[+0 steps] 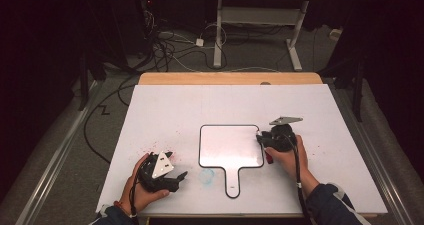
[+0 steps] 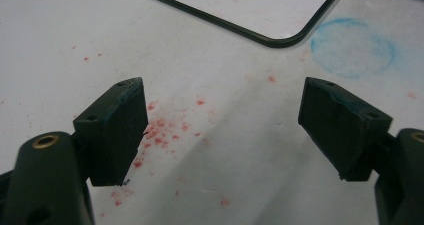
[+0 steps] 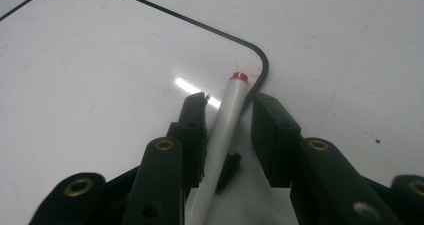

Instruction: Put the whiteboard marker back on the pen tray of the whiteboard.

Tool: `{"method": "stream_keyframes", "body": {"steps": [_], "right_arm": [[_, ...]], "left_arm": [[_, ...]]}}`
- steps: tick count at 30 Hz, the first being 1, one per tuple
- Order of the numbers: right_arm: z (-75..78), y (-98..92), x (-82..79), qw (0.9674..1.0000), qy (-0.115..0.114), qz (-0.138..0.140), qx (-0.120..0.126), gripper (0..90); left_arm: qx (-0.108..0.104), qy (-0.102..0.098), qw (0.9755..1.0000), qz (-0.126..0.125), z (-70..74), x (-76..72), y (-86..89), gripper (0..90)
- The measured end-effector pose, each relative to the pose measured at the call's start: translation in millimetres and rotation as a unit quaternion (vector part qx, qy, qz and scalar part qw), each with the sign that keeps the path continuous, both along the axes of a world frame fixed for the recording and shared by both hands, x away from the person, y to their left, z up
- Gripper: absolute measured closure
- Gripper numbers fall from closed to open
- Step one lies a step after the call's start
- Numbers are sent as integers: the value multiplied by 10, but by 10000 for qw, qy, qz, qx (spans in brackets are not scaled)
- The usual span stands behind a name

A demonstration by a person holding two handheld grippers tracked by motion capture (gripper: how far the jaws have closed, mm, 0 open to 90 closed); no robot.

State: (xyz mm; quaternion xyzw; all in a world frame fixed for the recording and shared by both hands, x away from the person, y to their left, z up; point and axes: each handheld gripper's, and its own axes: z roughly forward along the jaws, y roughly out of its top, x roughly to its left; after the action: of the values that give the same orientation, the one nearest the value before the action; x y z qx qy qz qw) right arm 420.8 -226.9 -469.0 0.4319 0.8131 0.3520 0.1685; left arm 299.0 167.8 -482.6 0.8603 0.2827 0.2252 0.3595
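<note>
We see the right gripper (image 3: 227,115) closed on a white marker (image 3: 220,135), red tip at the near right corner of the small handled whiteboard (image 1: 231,145) mid-table, likely poised to write, while the left gripper (image 2: 222,130) rests wide open and empty over red specks (image 2: 162,130), out of the way.

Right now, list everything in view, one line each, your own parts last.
table: one, white top, centre.
whiteboard: one, white, black-edged, handled, mid-table.
marker: one, white with red end, between the right gripper's jaws at the whiteboard's right edge.
red specks: many, on the table beneath the left gripper.
blue smudge: one, by the whiteboard's handle.
far desk: one, white-legged, behind.
floor cables: several, behind.
left gripper: black, open, near-left.
right gripper: black, around the marker.
</note>
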Motion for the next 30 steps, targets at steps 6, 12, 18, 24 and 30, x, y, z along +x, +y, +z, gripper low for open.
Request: {"method": "stream_keyframes", "body": {"steps": [6,12,18,24,30], "right_arm": [[-3,-11,13,10000,-70,-65,12,656],[-18,-6,39,9998,-127,-119,-6,653],[33,-5,19,9996,-262,-27,61,605],[200,-32,-71,9976,-650,220,37,557],[429,-70,-241,9901,-1234,660,-130,474]], "left_arm": [[1,4,10000,0,0,0,1,192],[0,10,10000,-9,-2,-1,-5,192],[-8,4,10000,-4,1,-3,0,192],[-22,-10,10000,16,4,-6,7,191],[-22,-51,9999,93,7,1,21,192]]}}
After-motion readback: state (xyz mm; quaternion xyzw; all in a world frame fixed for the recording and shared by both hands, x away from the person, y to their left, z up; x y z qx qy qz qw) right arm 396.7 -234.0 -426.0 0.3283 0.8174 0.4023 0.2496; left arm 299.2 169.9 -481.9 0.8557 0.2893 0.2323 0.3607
